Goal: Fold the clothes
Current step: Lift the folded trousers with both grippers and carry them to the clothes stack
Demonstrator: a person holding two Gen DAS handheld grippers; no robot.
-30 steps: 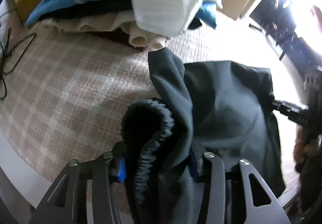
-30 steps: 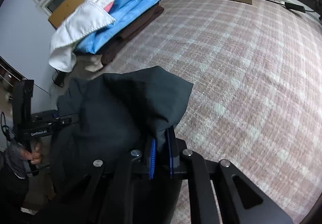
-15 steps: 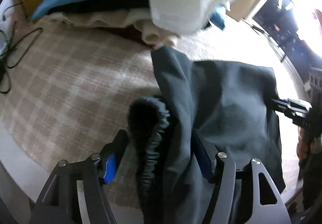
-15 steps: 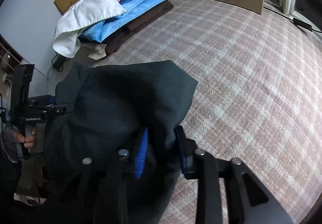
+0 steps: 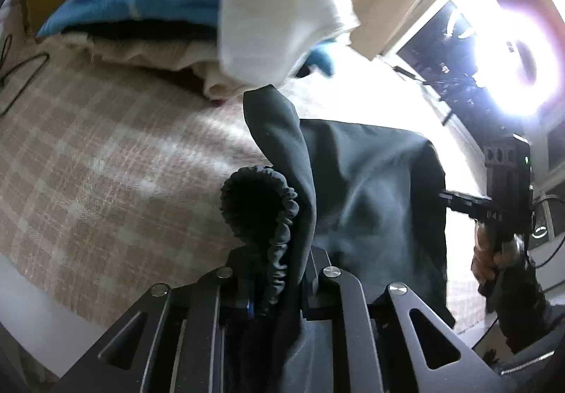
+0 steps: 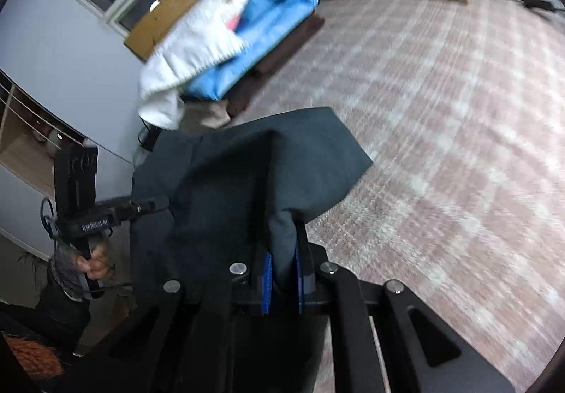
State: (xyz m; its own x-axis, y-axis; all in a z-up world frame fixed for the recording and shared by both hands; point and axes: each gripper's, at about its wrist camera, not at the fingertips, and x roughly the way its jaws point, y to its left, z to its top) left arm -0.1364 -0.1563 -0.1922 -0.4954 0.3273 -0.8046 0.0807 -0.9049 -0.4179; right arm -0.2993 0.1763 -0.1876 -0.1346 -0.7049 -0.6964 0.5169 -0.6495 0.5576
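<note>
Dark garment stretched between two handheld grippers above a plaid bedspread, left gripper closing on its elastic waistband, right gripper closing on its fabric edge, stacked clothes behind.

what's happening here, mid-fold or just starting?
Looks like the start. A person holds a gripper in each hand, and both are closing on the same dark garment, which hangs between them over the plaid bed cover. The left gripper has the gathered elastic edge between its jaws; the right gripper pinches another edge. No fold is laid down yet. A pile of other clothes sits at the far side of the bed.
</note>
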